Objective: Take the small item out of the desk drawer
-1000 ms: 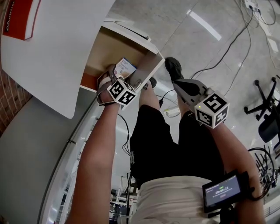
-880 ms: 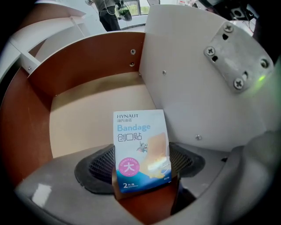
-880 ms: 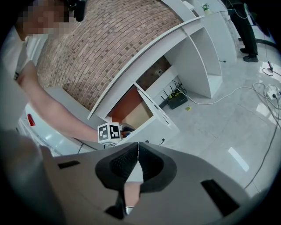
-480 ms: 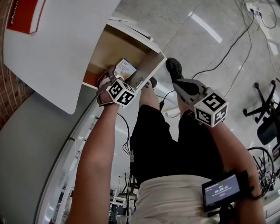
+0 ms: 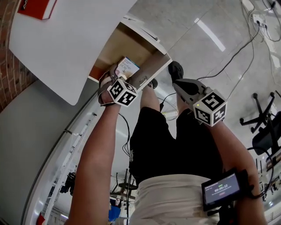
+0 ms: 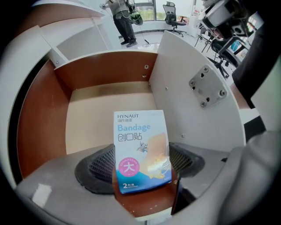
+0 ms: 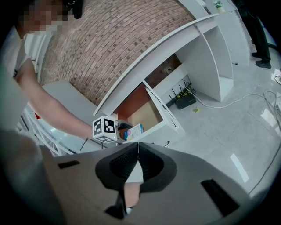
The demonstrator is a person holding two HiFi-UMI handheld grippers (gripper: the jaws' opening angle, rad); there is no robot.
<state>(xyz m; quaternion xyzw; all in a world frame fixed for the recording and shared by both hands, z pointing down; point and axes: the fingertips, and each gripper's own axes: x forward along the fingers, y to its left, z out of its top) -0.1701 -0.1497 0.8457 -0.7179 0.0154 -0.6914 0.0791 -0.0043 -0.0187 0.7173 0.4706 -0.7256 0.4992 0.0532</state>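
Your left gripper grips the bandage box between its jaws, at the front of the open drawer. Your right gripper is closed and empty, apart from the drawer.

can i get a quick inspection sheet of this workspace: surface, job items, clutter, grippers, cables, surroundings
surface: white desk top, mostly bare.
job's things: drawer open, nothing else seen inside; bandage box held over it.
clutter: red book at the desk's corner.
grippers: left gripper jaws shut on the bandage box's lower part; right gripper jaws together, nothing between them, off to the side above the floor.
cables: black cables trail across the floor.
surroundings: brick wall behind the desk; office chair; a person standing in the background.
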